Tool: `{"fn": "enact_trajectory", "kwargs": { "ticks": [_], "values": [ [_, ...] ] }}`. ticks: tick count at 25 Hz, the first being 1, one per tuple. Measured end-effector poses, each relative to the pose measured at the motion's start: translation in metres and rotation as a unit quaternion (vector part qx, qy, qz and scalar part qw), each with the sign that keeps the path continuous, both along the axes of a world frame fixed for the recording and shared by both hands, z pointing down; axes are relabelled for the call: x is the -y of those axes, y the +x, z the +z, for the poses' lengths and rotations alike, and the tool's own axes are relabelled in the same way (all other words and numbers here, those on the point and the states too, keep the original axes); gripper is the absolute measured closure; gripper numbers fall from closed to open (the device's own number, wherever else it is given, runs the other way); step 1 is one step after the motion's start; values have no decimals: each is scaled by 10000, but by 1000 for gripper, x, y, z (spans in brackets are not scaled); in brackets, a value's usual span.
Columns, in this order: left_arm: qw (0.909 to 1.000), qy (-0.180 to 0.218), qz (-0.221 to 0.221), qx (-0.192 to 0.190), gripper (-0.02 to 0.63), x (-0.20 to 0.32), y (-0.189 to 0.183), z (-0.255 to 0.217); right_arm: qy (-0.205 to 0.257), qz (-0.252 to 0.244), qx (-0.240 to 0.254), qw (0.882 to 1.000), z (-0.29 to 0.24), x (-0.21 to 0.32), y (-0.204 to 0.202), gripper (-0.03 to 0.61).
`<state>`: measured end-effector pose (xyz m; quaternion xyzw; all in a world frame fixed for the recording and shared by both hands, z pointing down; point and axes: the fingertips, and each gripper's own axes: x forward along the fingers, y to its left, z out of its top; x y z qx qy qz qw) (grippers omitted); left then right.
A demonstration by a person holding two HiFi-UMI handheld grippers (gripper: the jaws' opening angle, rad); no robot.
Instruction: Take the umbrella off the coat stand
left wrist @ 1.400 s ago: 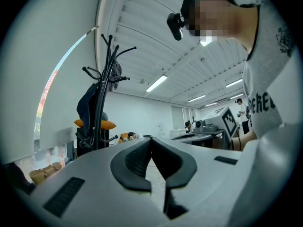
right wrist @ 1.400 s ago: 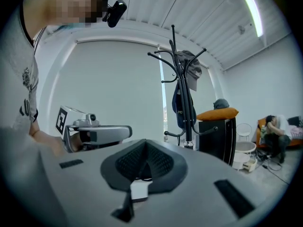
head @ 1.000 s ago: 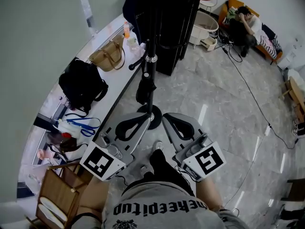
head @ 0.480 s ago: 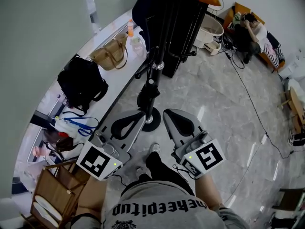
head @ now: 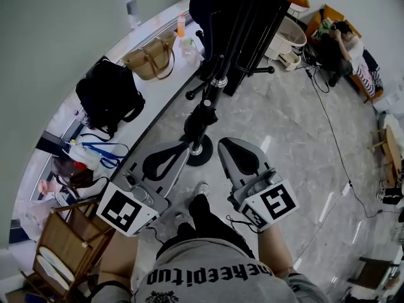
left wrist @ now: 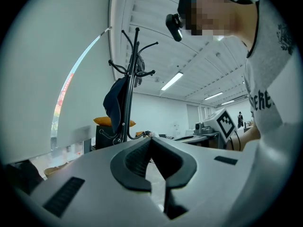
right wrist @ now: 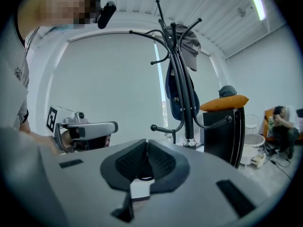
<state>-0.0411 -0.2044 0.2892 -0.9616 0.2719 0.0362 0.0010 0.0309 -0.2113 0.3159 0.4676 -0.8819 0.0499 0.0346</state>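
The black coat stand (head: 211, 96) rises from its round base (head: 201, 151) just ahead of both grippers. A dark blue item (right wrist: 182, 98) hangs from its hooks under a grey cap (right wrist: 190, 45); I cannot tell whether it is the umbrella. It also shows as a dark blue bundle (left wrist: 115, 103) in the left gripper view. My left gripper (head: 184, 149) is shut and empty, with its tip near the base. My right gripper (head: 223, 146) is level beside it, shut with nothing between the pads. Both are short of the stand.
A white counter (head: 158, 90) runs along the left with a black backpack (head: 107, 100), a tan handbag (head: 150, 62) and bottles (head: 182, 27). A wooden chair (head: 60, 251) stands at near left. Behind the stand is a black cabinet (head: 252, 40). A person (head: 344, 43) sits far right; a cable (head: 328, 125) crosses the floor.
Both grippers have edged a little forward toward the stand, side by side, with jaws still shut. The head view has shifted, so more of the stand's top shows.
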Motion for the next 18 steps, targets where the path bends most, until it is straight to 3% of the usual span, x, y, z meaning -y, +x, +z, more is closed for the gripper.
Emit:
{"fn": "enact_trajectory", "kwargs": {
  "ticks": [18],
  "values": [
    [9992,-259,-288,113,598,18,-2,24,-520,-72,-134,9985,51,30,7,537]
  ]
}}
